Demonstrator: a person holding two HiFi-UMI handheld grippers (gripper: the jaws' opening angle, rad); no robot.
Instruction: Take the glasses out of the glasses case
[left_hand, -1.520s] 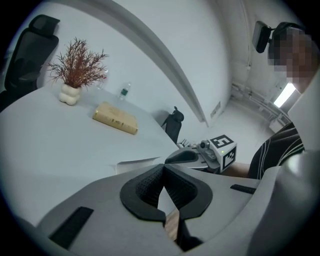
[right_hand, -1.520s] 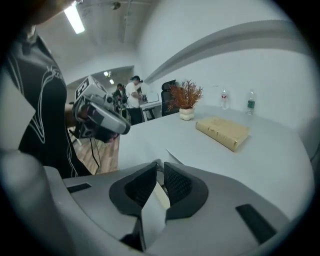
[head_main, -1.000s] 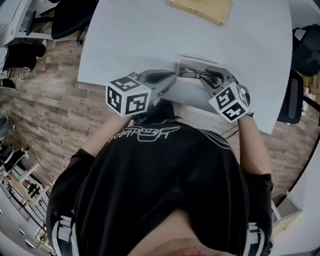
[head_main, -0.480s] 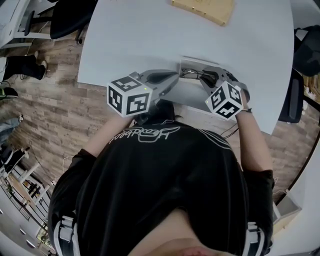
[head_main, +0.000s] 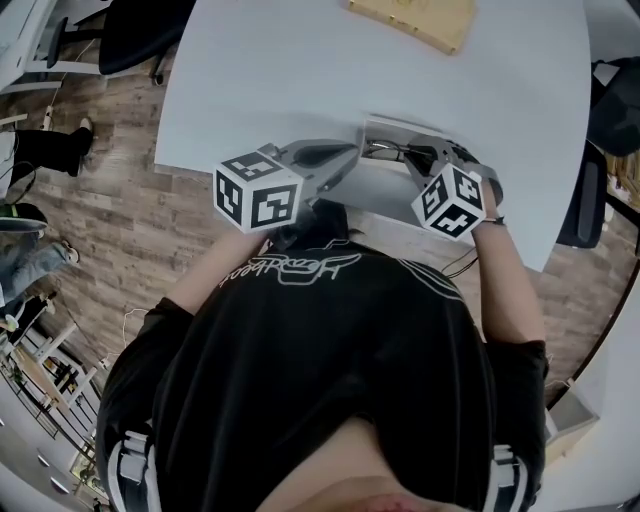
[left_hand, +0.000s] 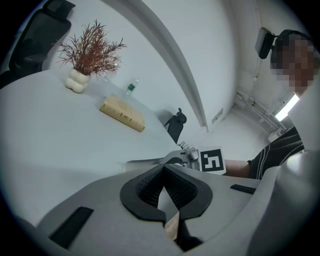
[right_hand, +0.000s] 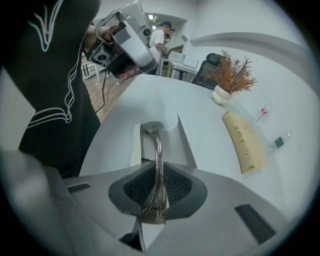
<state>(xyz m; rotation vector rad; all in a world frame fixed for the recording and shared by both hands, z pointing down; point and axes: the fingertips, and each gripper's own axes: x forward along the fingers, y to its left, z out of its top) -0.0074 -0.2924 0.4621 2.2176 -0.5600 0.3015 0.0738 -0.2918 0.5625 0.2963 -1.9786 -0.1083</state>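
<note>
A white glasses case (head_main: 385, 176) lies open near the table's front edge. Thin metal-framed glasses (head_main: 386, 147) rest in its tray. My right gripper (head_main: 418, 166) reaches in from the right. In the right gripper view the glasses (right_hand: 157, 145) run straight between its pads, so my right gripper (right_hand: 159, 192) is shut on the frame over the case (right_hand: 136, 145). My left gripper (head_main: 348, 160) is at the case's left end. In the left gripper view, my left gripper (left_hand: 165, 192) is shut on a thin pale edge of the case (left_hand: 145, 164).
The white table (head_main: 330, 70) stretches beyond the case. A tan book (head_main: 408, 18) lies at its far side, with a dried plant in a white vase (left_hand: 85, 57) and a small bottle (left_hand: 131, 86) nearby. Office chairs (head_main: 140, 35) stand on the wooden floor.
My right gripper has shifted slightly left over the case and its marker cube has turned. The left gripper has stayed in place.
</note>
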